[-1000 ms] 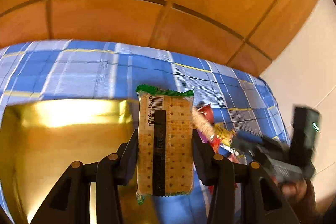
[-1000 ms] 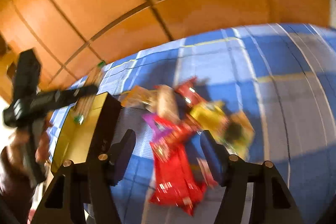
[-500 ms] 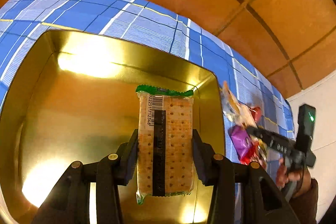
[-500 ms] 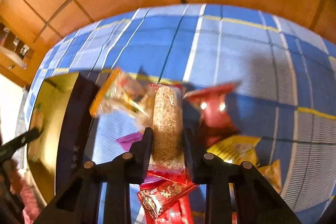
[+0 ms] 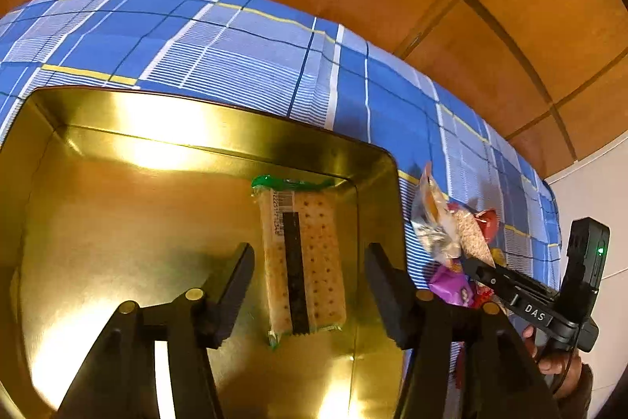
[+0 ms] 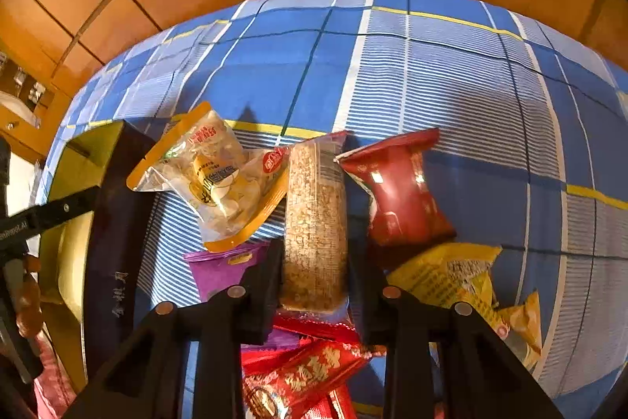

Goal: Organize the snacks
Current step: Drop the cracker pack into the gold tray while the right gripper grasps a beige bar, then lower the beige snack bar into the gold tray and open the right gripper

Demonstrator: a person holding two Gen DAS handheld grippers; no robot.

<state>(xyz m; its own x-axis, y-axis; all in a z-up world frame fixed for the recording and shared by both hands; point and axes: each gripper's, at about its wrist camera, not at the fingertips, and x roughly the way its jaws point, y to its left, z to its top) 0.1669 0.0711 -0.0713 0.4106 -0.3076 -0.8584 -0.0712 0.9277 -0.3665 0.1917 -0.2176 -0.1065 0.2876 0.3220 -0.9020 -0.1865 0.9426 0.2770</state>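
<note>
Left tongs [image 5: 308, 285] just spread apart, cracker pack [image 5: 300, 262] dropped inside gold tin [image 5: 196, 122]; right tongs [image 6: 314, 285] clamped on grain bar [image 6: 316, 222] beside tin, next to stow.

Tin [image 5: 376, 160] sits on the tablecloth [image 5: 243, 65]; cracker pack [image 5: 302, 262] lies flat inside the tin, near its right wall. Snack pile just right of the tin, outside it: chip bag [image 6: 212, 179] nearest the tin, grain bar [image 6: 316, 230] right of that, then pillow pack [image 6: 400, 191]. Crinkled bag [image 6: 451, 277] nearer the camera than the pillow pack.
</note>
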